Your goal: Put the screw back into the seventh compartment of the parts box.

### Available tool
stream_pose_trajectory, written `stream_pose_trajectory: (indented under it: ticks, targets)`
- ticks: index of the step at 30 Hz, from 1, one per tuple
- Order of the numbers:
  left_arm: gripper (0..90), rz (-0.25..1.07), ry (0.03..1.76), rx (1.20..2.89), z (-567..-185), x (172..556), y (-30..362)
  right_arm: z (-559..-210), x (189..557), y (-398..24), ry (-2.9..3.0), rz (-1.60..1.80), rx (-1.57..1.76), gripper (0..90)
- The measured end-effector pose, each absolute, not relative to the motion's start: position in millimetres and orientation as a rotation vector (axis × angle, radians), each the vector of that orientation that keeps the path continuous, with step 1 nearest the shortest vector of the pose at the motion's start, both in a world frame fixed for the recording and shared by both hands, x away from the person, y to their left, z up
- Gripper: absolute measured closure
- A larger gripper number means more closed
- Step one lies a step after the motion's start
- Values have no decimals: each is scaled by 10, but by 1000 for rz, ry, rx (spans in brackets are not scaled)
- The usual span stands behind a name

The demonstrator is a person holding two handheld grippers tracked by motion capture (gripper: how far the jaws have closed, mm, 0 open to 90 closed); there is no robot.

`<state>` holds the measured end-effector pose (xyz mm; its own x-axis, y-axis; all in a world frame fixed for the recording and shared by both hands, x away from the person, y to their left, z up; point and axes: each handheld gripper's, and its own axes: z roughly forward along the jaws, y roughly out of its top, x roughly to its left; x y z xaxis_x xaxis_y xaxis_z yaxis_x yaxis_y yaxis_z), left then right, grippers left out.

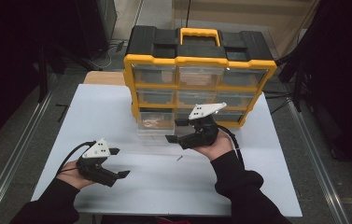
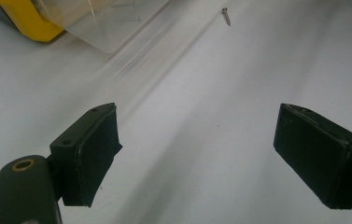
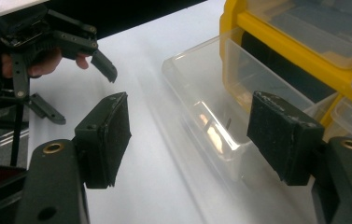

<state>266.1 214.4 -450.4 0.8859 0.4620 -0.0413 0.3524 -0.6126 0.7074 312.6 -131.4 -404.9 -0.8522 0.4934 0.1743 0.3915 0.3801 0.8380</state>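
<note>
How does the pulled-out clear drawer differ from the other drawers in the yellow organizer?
The pulled-out drawer at bottom left juts forward onto the white table; the other drawers sit flush in the yellow organizer. The pulled-out drawer's open top shows small metal parts in the right gripper view; the others' tops stay covered by the frame. All are clear plastic and look similar in size.

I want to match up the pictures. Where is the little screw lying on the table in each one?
High view: the screw lies on the white table, below the right gripper.
Left gripper view: top edge, right of centre.
Right gripper view: I can't pick it out.
Shared landmark: the pulled-out clear drawer.
</note>
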Motion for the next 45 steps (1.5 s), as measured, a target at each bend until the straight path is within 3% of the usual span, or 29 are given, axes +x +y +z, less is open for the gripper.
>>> stream_pose_trajectory:
  ticks: [15, 45]
  targets:
    - [140, 188, 584, 2282, -4502, 2657, 2144, -4124, 3031, -1429, 2544, 1483, 802, 266]
    - [140, 190, 582, 2280, -4496, 2657, 2142, -4421, 2918, -1588, 2544, 1474, 846, 266]
